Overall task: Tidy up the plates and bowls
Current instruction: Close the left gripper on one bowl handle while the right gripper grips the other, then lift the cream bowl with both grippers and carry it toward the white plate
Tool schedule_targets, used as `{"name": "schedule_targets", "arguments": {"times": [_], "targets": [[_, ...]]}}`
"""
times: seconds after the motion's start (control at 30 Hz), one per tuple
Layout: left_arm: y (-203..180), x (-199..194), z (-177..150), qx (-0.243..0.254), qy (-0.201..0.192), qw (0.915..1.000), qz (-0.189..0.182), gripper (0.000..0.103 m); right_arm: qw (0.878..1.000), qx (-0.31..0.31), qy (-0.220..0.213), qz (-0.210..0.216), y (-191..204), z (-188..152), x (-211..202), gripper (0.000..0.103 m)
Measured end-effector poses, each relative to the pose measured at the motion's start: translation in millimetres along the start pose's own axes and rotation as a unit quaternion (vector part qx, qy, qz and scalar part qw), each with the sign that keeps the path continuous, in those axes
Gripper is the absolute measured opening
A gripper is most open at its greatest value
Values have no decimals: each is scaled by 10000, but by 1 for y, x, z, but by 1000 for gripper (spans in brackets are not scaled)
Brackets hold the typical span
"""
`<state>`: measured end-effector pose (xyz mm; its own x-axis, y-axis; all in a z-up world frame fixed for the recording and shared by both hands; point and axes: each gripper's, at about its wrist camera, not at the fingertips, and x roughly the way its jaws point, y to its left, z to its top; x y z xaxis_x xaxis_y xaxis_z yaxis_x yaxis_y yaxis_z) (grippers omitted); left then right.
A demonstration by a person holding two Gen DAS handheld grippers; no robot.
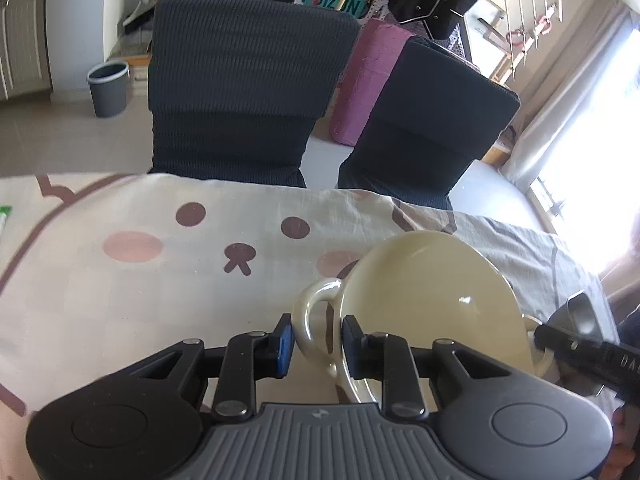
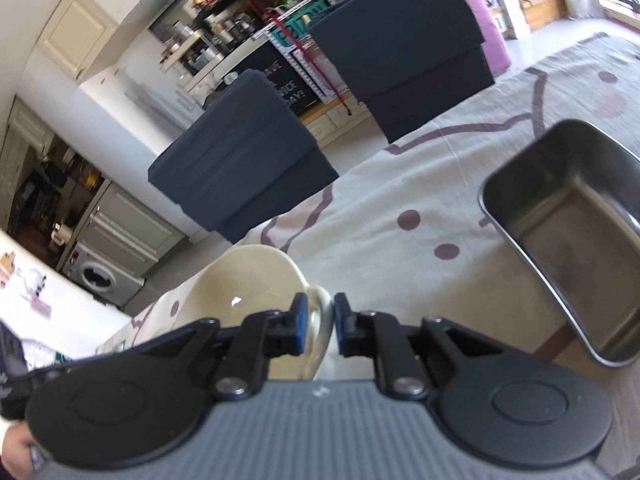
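A cream two-handled bowl (image 1: 432, 296) is held tilted above the patterned tablecloth (image 1: 120, 280). My left gripper (image 1: 316, 340) is shut on the bowl's near handle (image 1: 316, 312), one blue pad on each side of the loop. In the right wrist view the same bowl (image 2: 248, 284) shows, and my right gripper (image 2: 318, 326) is shut on its other handle (image 2: 320, 312). The right gripper's body (image 1: 580, 344) shows at the bowl's far side in the left wrist view. A rectangular steel tray (image 2: 568, 232) lies on the cloth to the right of the right gripper.
Two chairs with dark covers (image 1: 248, 92) (image 1: 432, 128) stand at the table's far edge. A grey bin (image 1: 108, 88) is on the floor beyond. A pink cushion (image 1: 372, 80) sits between the chairs. A bright window (image 1: 600, 160) is at the right.
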<state>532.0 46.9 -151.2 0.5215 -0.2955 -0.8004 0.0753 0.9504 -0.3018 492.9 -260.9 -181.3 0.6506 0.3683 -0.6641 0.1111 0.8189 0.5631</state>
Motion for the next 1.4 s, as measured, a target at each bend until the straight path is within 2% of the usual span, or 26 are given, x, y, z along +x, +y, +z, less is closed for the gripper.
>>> {"name": "schedule_targets", "arguments": {"times": [0.17, 0.23, 0.3, 0.37, 0.4, 0.5, 0.63, 0.83, 1.1, 1.4], "targets": [[5, 7, 3, -23, 85, 9998, -149, 27, 9995, -287, 99, -30, 13, -2, 9, 38], [6, 8, 4, -29, 119, 9997, -208, 27, 9993, -323, 193, -59, 15, -3, 15, 39], [7, 9, 4, 2, 129, 9996, -256, 27, 9991, -320, 269, -80, 15, -6, 21, 34], [7, 9, 3, 78, 96, 9995, -296, 27, 9994, -149, 264, -159, 10, -8, 26, 20], [8, 9, 2, 103, 74, 9994, -318, 26, 9997, -40, 236, -59, 6, -9, 27, 19], [7, 8, -1, 217, 2, 9992, -349, 26, 9998, -33, 211, 8, 4, -11, 26, 18], [5, 4, -7, 222, -46, 9992, -330, 26, 9988, -443, 193, -100, 10, -12, 23, 19], [-7, -8, -16, 280, -130, 9990, -316, 26, 9970, -671, 225, -309, 14, -15, 16, 21], [-24, -41, -22, 208, -373, 9980, -460, 26, 9957, -821, -111, -416, 20, -11, -15, 21], [-40, -117, -37, -42, -737, 9958, -534, 26, 9908, -1219, -567, -162, 52, -6, -84, 20]]}}
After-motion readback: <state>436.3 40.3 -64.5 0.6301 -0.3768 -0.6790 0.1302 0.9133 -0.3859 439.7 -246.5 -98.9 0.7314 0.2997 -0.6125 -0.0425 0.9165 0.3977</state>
